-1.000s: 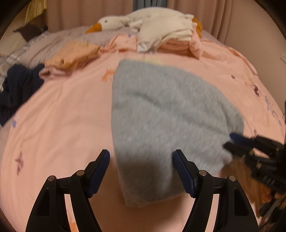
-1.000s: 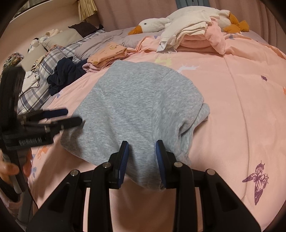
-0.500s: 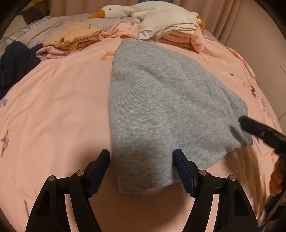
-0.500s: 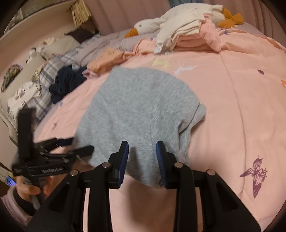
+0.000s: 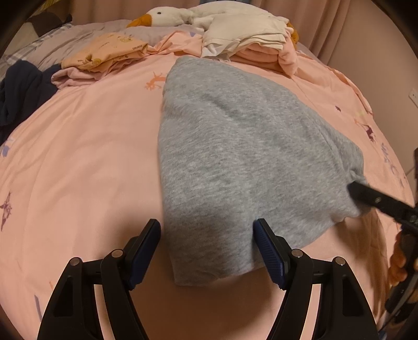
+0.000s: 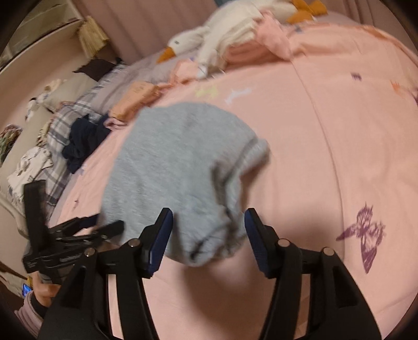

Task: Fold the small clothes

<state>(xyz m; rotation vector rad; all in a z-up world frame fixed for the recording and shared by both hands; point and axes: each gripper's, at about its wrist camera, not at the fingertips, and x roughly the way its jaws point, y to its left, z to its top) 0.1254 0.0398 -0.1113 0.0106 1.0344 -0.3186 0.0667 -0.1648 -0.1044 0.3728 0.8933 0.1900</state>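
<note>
left gripper [image 5: 207, 251]: jaws spread wide, holding nothing; near-left corner of the grey garment lies between the two pads, cloth not pinched
right gripper [image 6: 207, 236]: jaws spread, nothing held; near-right hem bunch sits between its pads; view blurred, contact unclear
grey garment [image 5: 235, 162]: lying on the bed, already folded narrower, straight ahead of both grippers; right side looks doubled over with a rolled seam edge [image 6: 250, 154]
long axis: runs away from the grippers, from near hem to far end close to the clothes stack
nearer hand: about equal, each gripper at its own near corner; left one better centred on its corner
next move, my guess: pinch both near corners, carry hem forward over far end to halve the length; the relation that matters is near hem under the grippers, far edge dead ahead
bed [image 5: 78, 157]: pink cover with small animal and butterfly prints
counts: 2 grippers; 1 grey garment in work; 1 cream-and-pink folded stack [image 5: 250, 36]; 1 orange folded piece [image 5: 104, 52]; 1 dark navy heap [image 5: 23, 89]; 1 plush goose [image 5: 167, 15]
risk: loose right-side layers may slip when lifted
</note>
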